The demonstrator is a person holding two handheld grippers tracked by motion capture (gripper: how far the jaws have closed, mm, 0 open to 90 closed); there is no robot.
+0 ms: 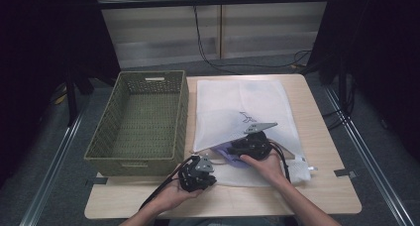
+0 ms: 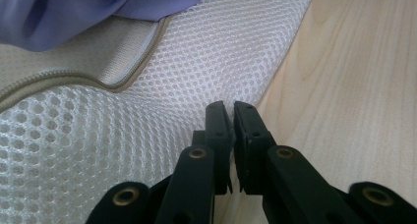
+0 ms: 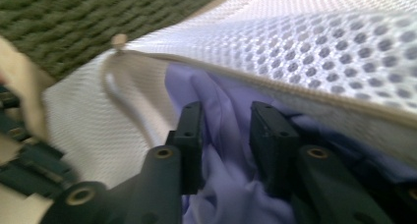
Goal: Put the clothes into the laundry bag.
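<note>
A white mesh laundry bag (image 1: pixel 242 102) lies flat on the wooden table (image 1: pixel 322 186), its zippered mouth (image 2: pixel 137 62) toward me. A purple cloth (image 1: pixel 225 151) sits half inside that mouth. My left gripper (image 1: pixel 207 162) is at the bag's near left corner, and in the left gripper view its jaws (image 2: pixel 231 108) are pinched shut on the bag's mesh edge (image 2: pixel 196 52). My right gripper (image 1: pixel 236 149) reaches into the mouth from the right. Its jaws (image 3: pixel 223 116) stand apart with the purple cloth (image 3: pixel 196 86) lying loosely between them, under the lifted mesh flap (image 3: pixel 344 42).
An empty green woven basket (image 1: pixel 184 112) stands left of the bag, its wall close to the bag's mouth (image 3: pixel 98 17). Bare table shows at the front and right. Dark curtains flank the table, and cables hang behind it.
</note>
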